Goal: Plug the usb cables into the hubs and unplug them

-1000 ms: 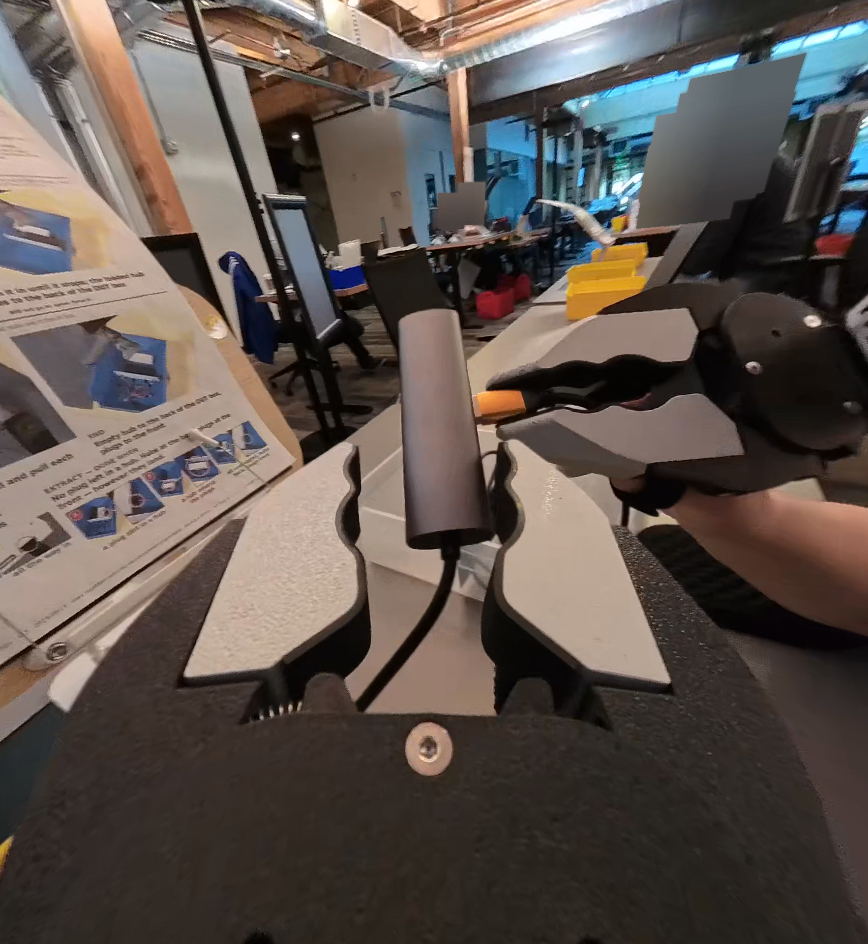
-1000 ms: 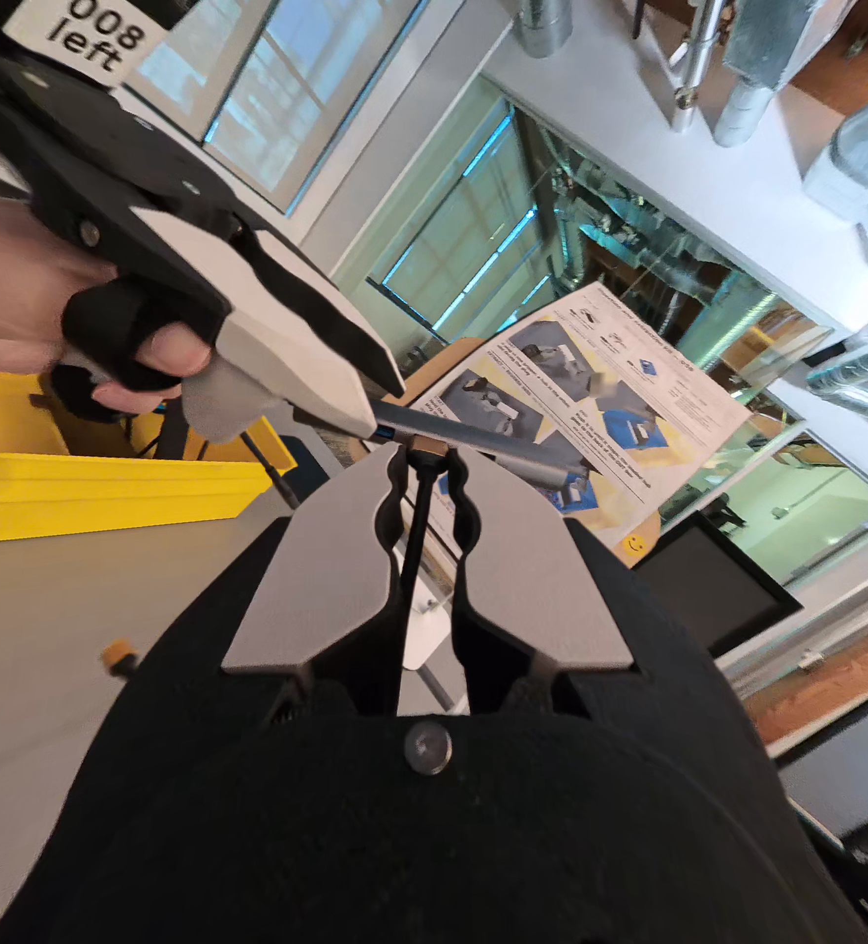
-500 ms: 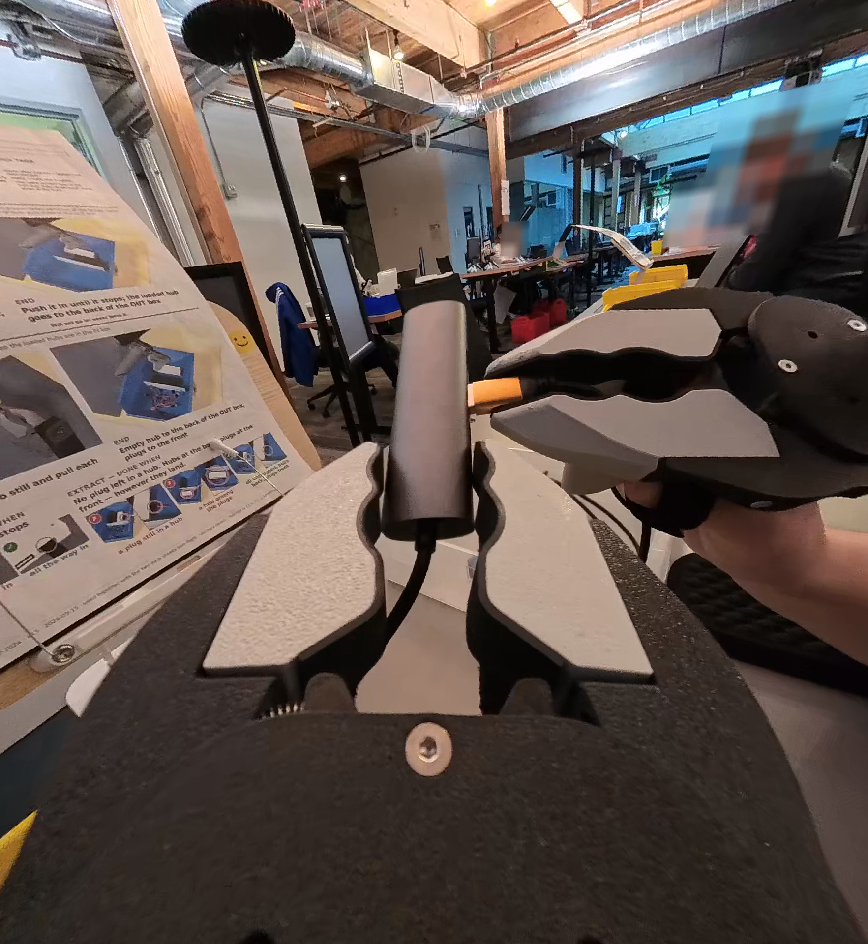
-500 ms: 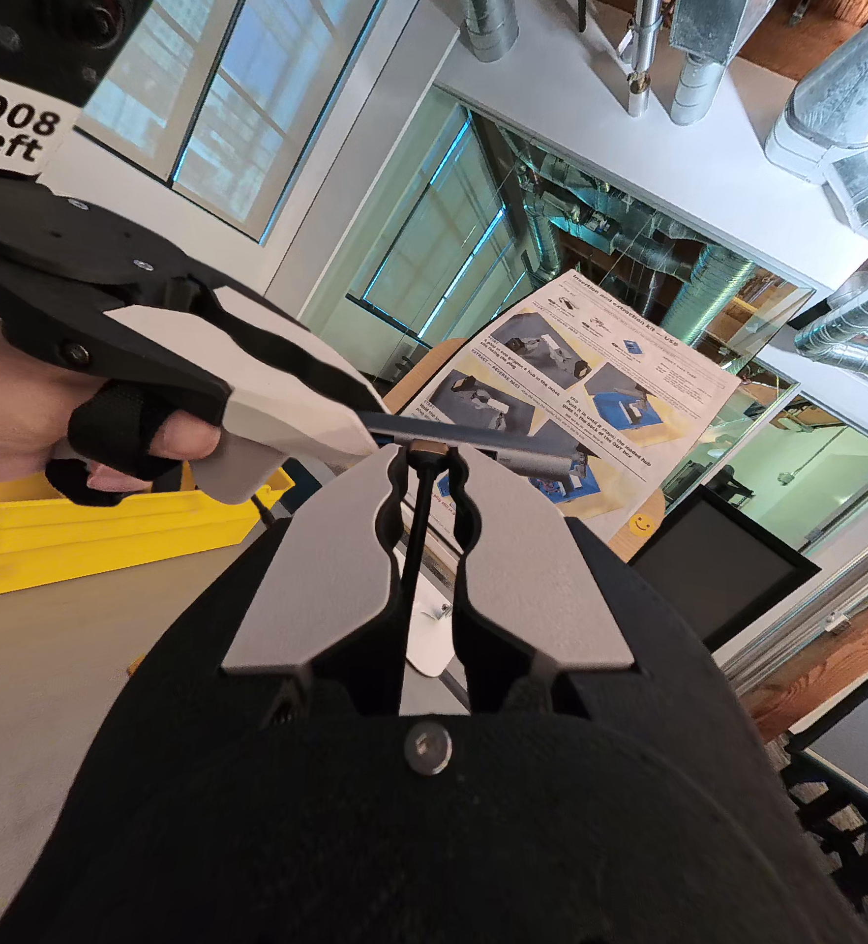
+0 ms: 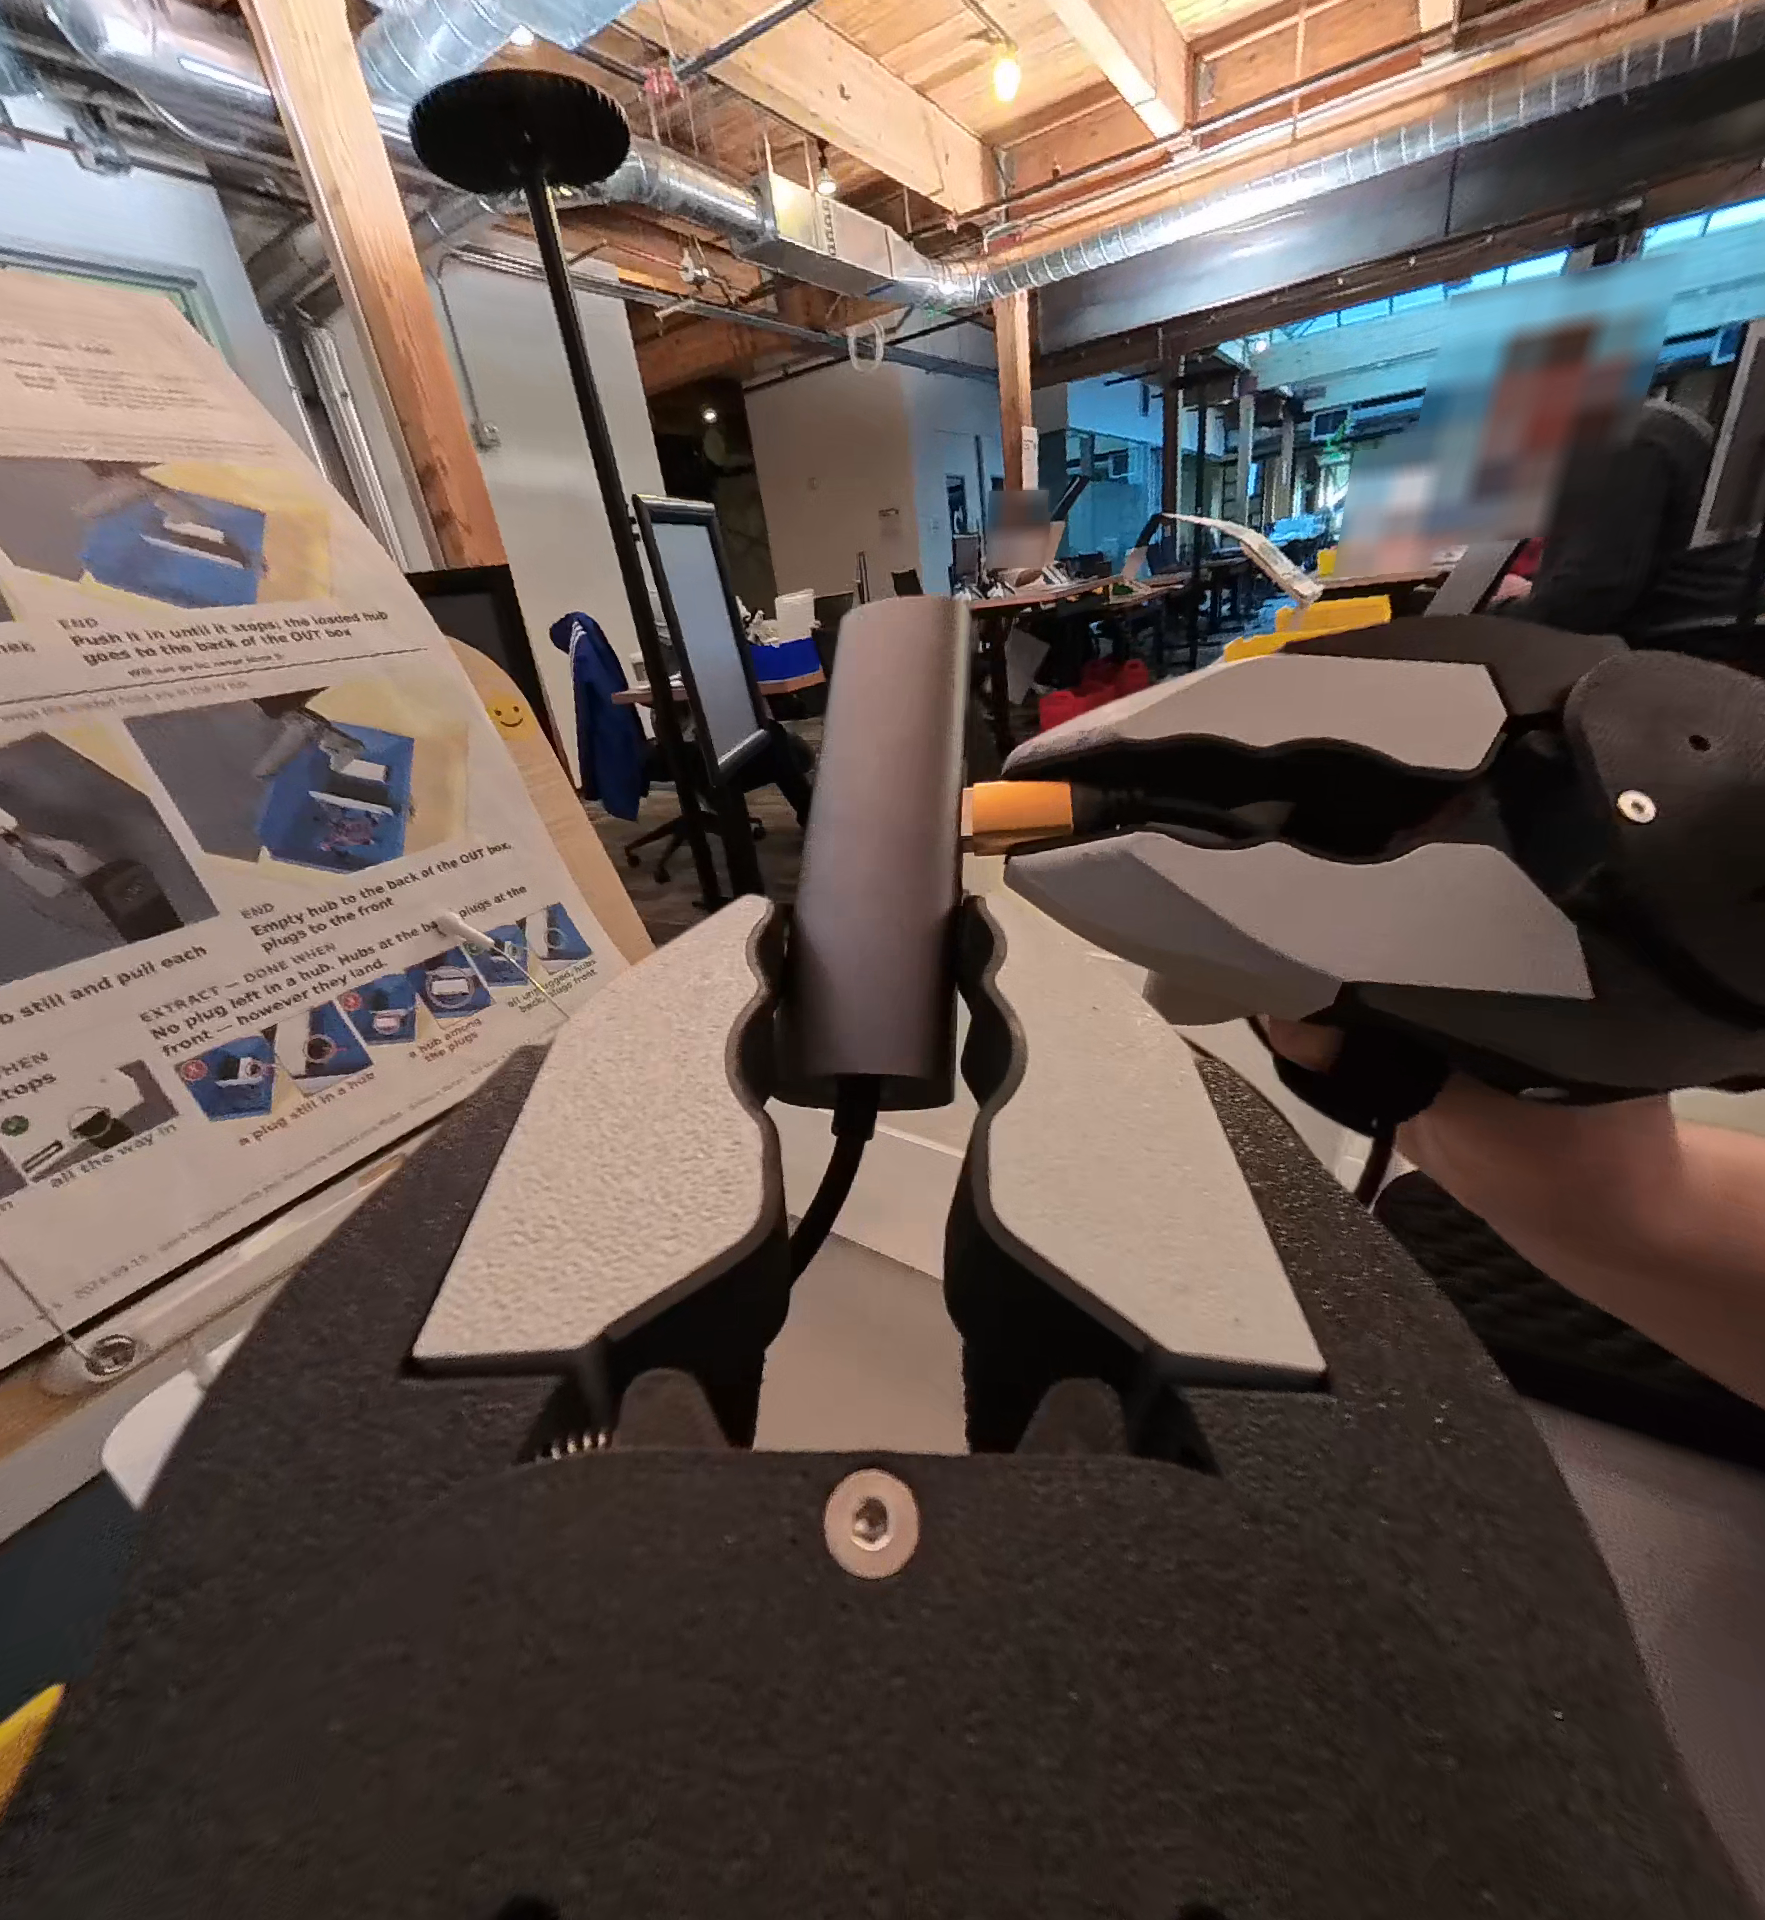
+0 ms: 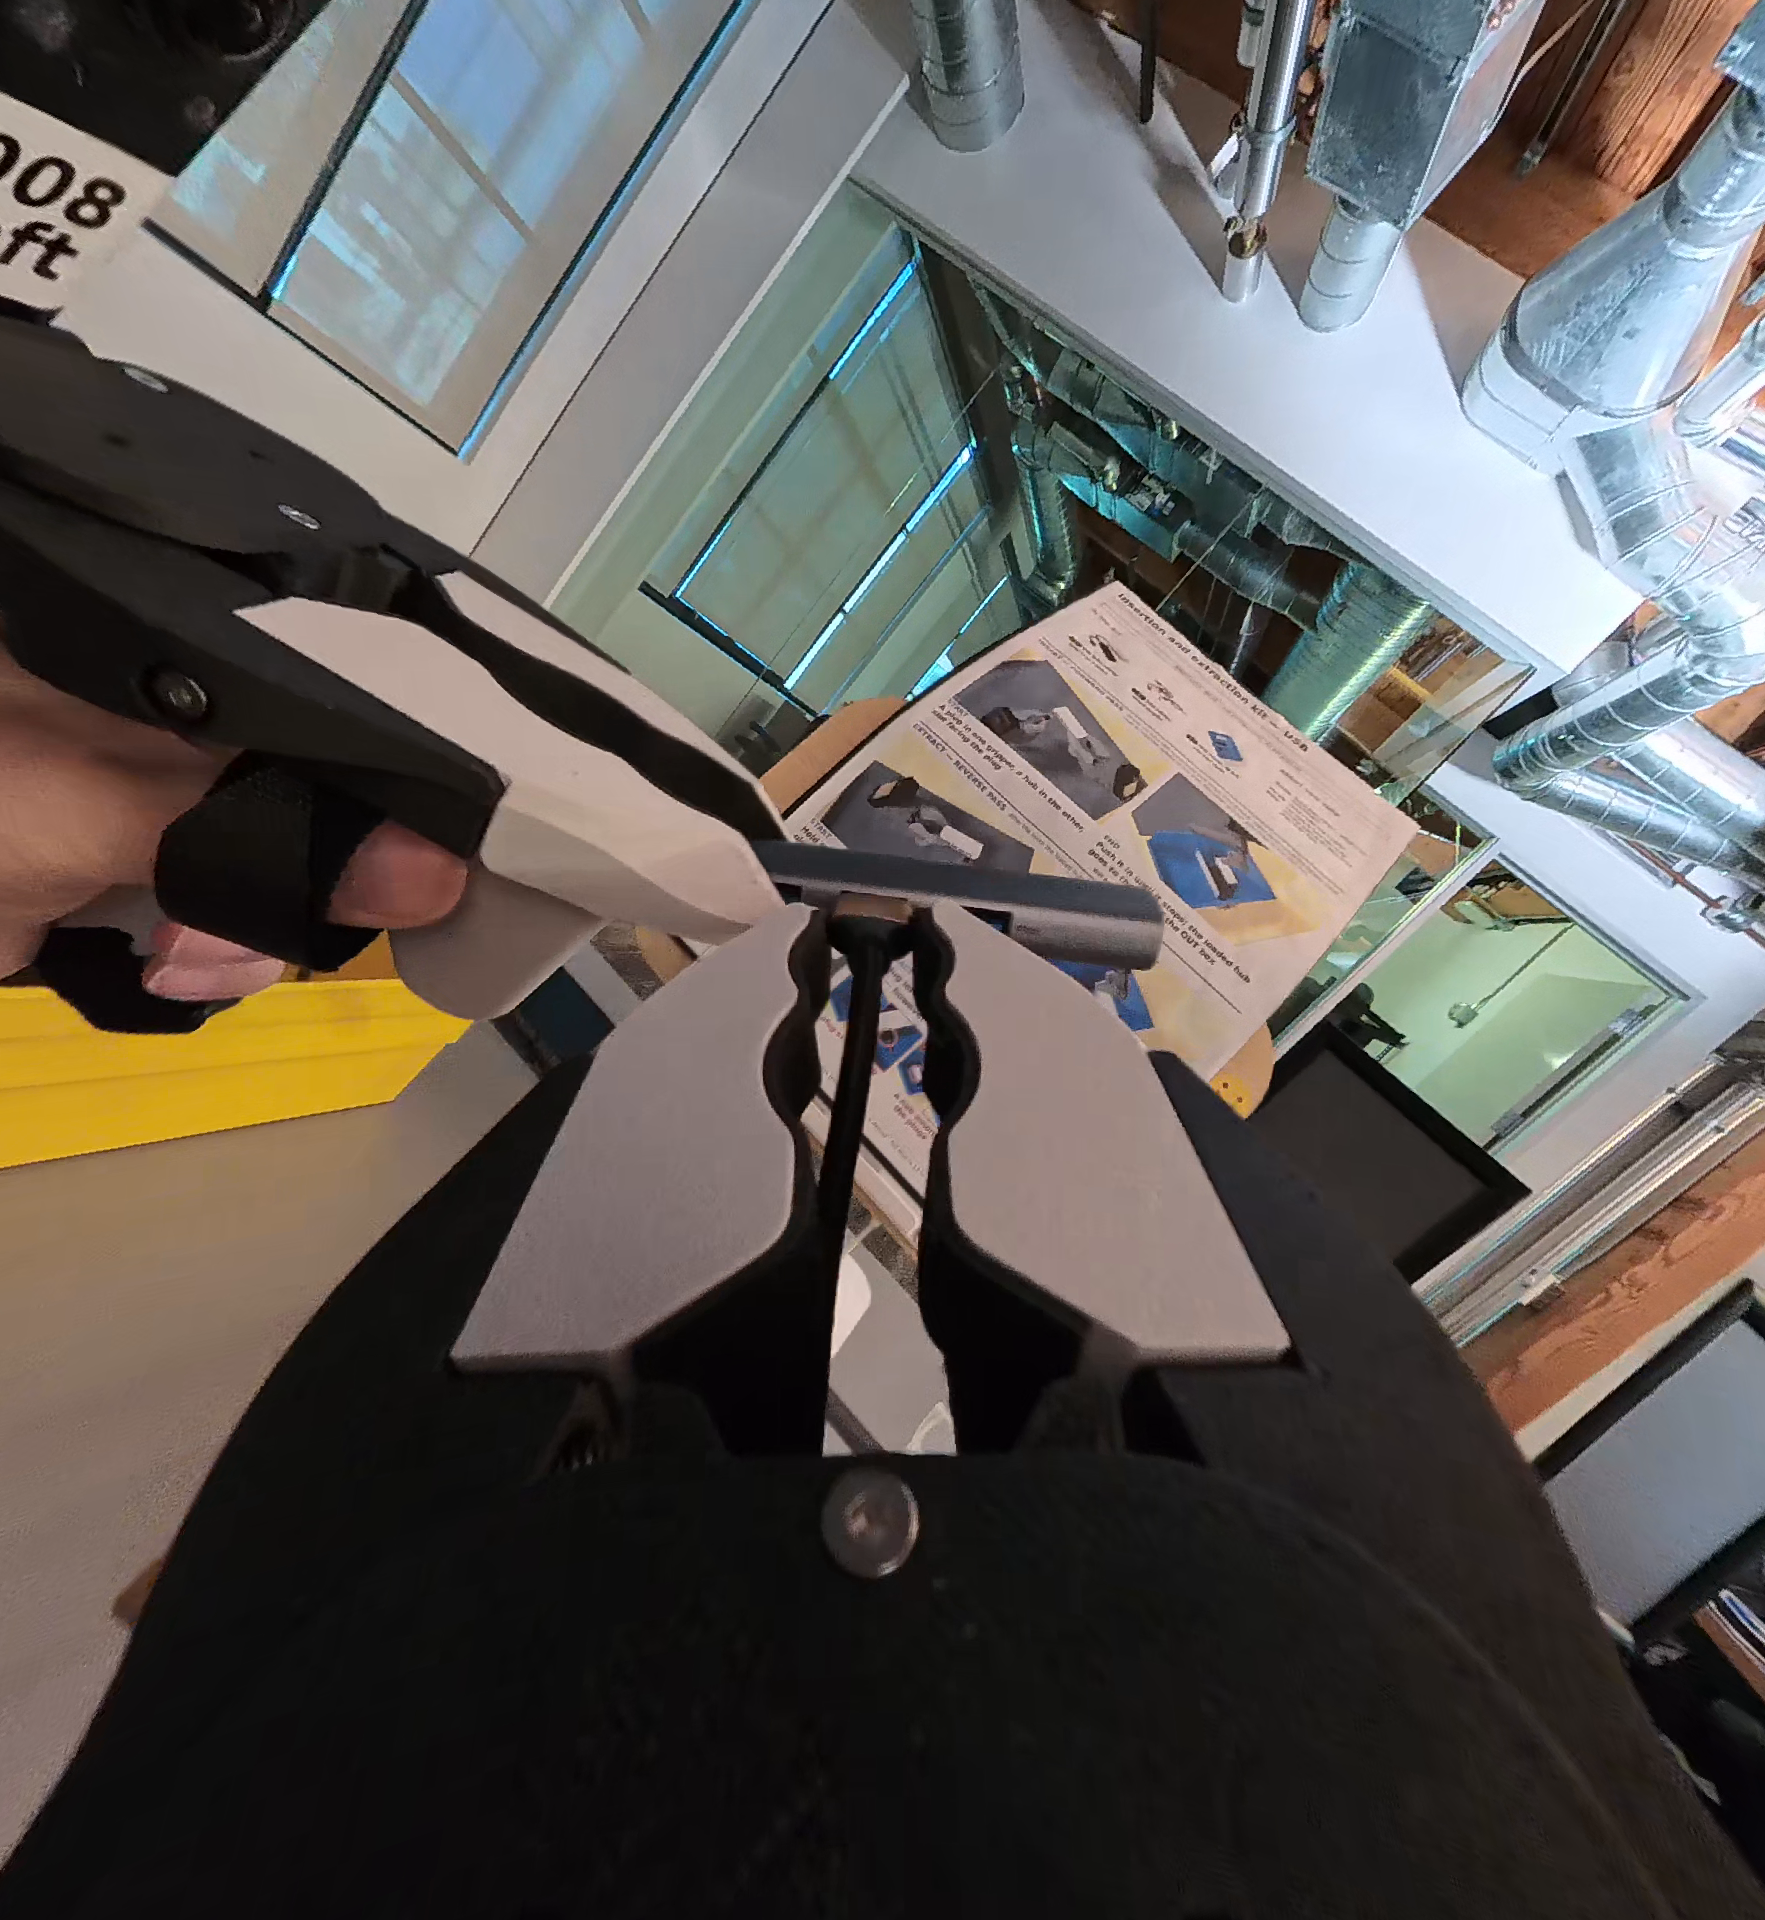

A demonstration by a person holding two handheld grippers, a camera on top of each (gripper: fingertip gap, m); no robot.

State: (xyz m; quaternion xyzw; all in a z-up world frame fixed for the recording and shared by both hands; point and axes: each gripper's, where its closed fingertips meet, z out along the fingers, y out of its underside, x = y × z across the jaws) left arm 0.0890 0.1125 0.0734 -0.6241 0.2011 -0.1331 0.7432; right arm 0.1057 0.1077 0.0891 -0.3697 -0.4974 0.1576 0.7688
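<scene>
Both grippers clenched: one on the hub, one on an orange-shelled plug at the hub's side.

The left gripper (image 5: 867, 987) is clamped on the lower end of a dark grey USB hub (image 5: 883, 842), which stands upright between its fingers, the hub's own black cord (image 5: 836, 1174) hanging from its bottom end. To the right of the hub, the right gripper (image 5: 1008, 821) is closed on an orange USB plug (image 5: 1018, 810) whose metal tip meets the hub's right side; how deep it sits cannot be told. In the right wrist view the hub (image 6: 971, 904) lies crosswise at the fingertips of the right gripper (image 6: 862, 920), and the plug's black cable (image 6: 847, 1143) runs back between the fingers. Beyond the hub stands a printed instruction sheet (image 5: 161, 790); below and left of the hub, a yellow bin (image 6: 130, 1081) rests on the grey tabletop (image 6: 130, 1351).
</scene>
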